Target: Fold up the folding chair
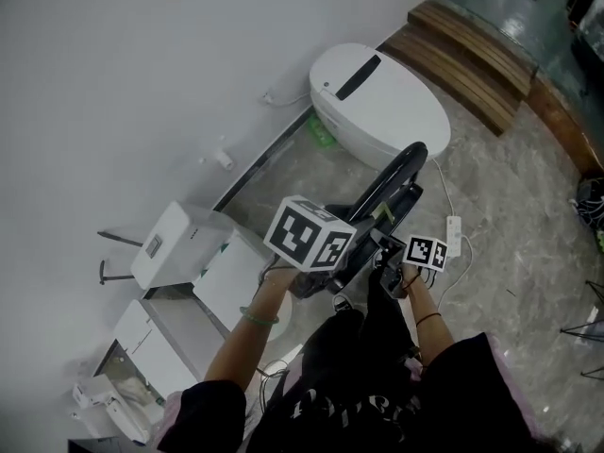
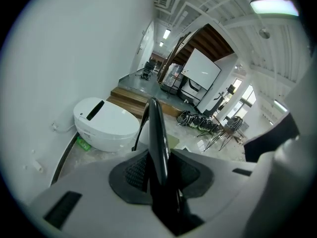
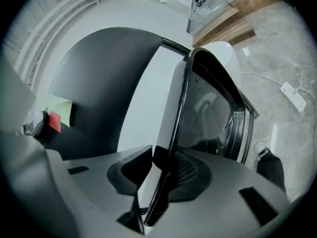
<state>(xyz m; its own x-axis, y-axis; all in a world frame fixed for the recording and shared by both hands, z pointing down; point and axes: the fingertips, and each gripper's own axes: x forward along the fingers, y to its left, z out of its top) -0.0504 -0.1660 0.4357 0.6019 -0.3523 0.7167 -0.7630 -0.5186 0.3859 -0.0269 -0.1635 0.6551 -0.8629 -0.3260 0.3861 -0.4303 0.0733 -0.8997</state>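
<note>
**A:** Both hands are on the folding chair (image 1: 392, 182). From the head view it stands edge-on on the floor (image 1: 510, 215) right in front of the person, and its dark top runs up toward one o'clock. The white toilet (image 1: 377, 102) sits just beyond it at twelve.

**B:** The left gripper (image 2: 158, 170) has its jaws clamped on the chair's thin black edge, with both pads pressed to it. That edge rises straight toward twelve in the left gripper view.

**A:** And the right gripper (image 3: 166, 170)?

**B:** Its jaws stand narrow around a slim black rim of the frame. The pad at three o'clock lies against the rim, but I see a sliver of light on the nine o'clock side, so I wouldn't call that a bite yet.

**A:** Which step is this, then?

**B:** I'd say the collapse itself. The chair looks nearly flat from above, but in the right gripper view a second black bar stands apart from the rim, over toward three o'clock.

**A:** So what does the next move need?

**B:** In my judgement the right jaws have to seat properly on that rim first. Then the two hands bring the panels together evenly, with the left keeping the chair upright so it doesn't twist or tip toward the toilet.
</note>
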